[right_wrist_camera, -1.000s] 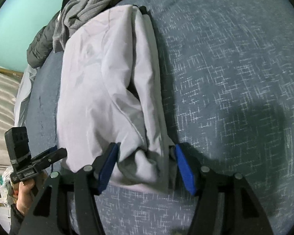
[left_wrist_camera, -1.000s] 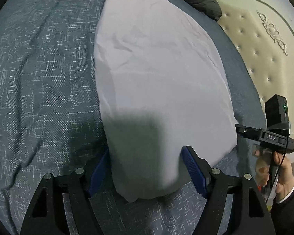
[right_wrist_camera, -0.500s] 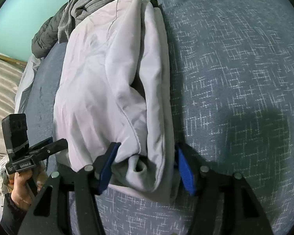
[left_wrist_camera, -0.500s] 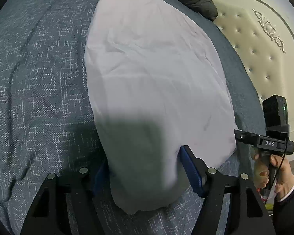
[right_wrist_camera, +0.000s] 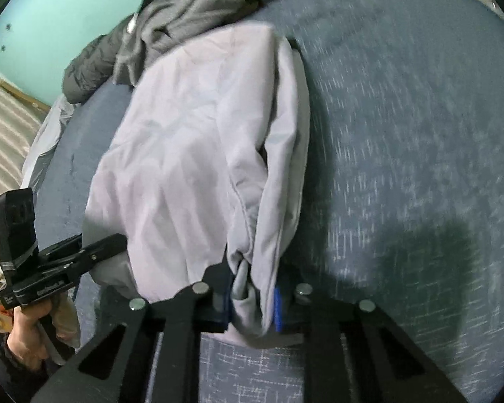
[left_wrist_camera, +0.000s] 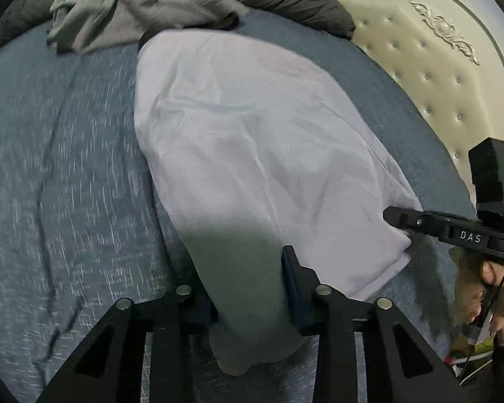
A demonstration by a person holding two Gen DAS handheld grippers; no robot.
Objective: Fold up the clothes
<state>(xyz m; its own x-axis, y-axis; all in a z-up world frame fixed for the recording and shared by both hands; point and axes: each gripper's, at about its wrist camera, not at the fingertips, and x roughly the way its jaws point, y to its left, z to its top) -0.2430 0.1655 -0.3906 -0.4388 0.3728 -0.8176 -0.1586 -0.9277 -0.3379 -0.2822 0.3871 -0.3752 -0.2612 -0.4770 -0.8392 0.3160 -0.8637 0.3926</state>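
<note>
Garment: a pale lilac garment [left_wrist_camera: 252, 141] lies lengthways on the blue bed [left_wrist_camera: 57, 168], already narrowed into a long strip, its layers doubled along one side as the right wrist view shows [right_wrist_camera: 198, 154].
Near hem: both near corners are pinched and drawn up off the bed.
Left gripper [left_wrist_camera: 248, 285]: fingers clenched on the near corner, cloth bunched between the blue pads and hanging out below them.
Right gripper [right_wrist_camera: 252, 302]: fingers clamped on the other near corner, where several layers and a seam are gathered into a thick wad.
Stage: judged from the raised hem, this fits a fold of the near end toward the far end; how many folds the strip already carries I cannot tell.
Risk, slipping layers: the right-hand wad is thick and uneven, so an inner layer could slide out and leave the side fold gaping.
Risk, skew: if one corner travels faster than the other, the hem would land crooked and the strip would twist.
Risk, drag: a low carry would rake the cloth over the rough bedcover and wrinkle the flat part.
Risk, far end: the grey clothes pile [left_wrist_camera: 144, 3] lies touching or just beside the far edge; an overlong fold could land on it.
Containers: none in view; the clothes lie loose on the bed, beside a padded cream headboard [left_wrist_camera: 430, 67].
</note>
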